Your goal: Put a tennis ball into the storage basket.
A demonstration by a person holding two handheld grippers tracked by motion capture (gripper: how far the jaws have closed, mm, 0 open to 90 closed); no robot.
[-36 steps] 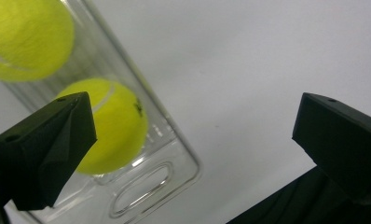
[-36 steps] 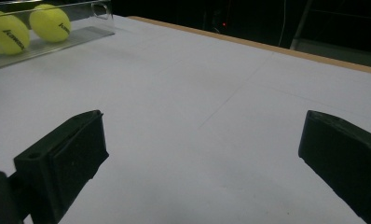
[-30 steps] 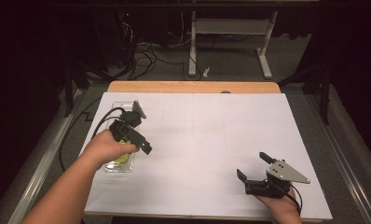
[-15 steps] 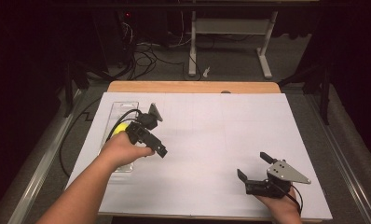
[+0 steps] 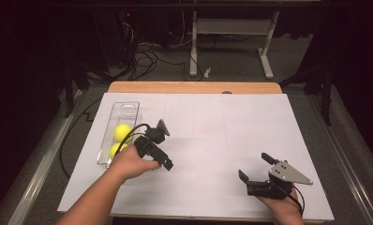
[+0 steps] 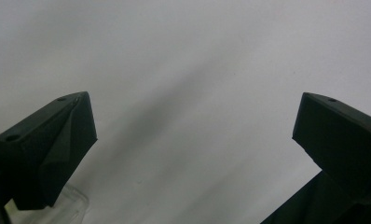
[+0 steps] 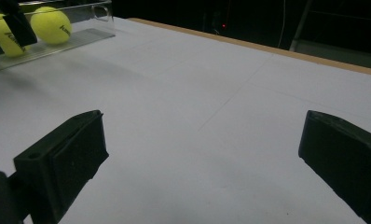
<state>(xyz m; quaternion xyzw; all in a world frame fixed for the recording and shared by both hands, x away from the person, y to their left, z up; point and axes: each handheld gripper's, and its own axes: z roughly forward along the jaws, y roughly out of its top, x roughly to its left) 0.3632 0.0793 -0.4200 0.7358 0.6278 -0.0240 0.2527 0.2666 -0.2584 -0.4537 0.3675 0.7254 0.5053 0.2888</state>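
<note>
A clear plastic tray (image 5: 126,108) lies at the left of the white table. Two yellow tennis balls rest in it, one (image 5: 123,131) behind the other (image 5: 114,150). My left gripper (image 5: 166,146) hovers just right of the tray, open, with nothing between its jaws. In the left gripper view the open gripper (image 6: 193,121) looks down on bare white table, with a tray corner (image 6: 69,205) at the lower left. My right gripper (image 5: 254,166) rests near the front right edge, open and empty. The right gripper view shows the gripper (image 7: 202,135) wide open, and both balls (image 7: 51,25) (image 7: 4,37) far off.
The white sheet (image 5: 222,136) covers the table, and a wooden strip (image 5: 194,87) runs along the far edge. Cables and a desk frame (image 5: 231,33) sit on the dark floor beyond. A black cable (image 5: 74,136) trails off the left side.
My left gripper has swung from over the tray to the right, onto open table, uncovering the two balls. The right gripper has stayed still.
</note>
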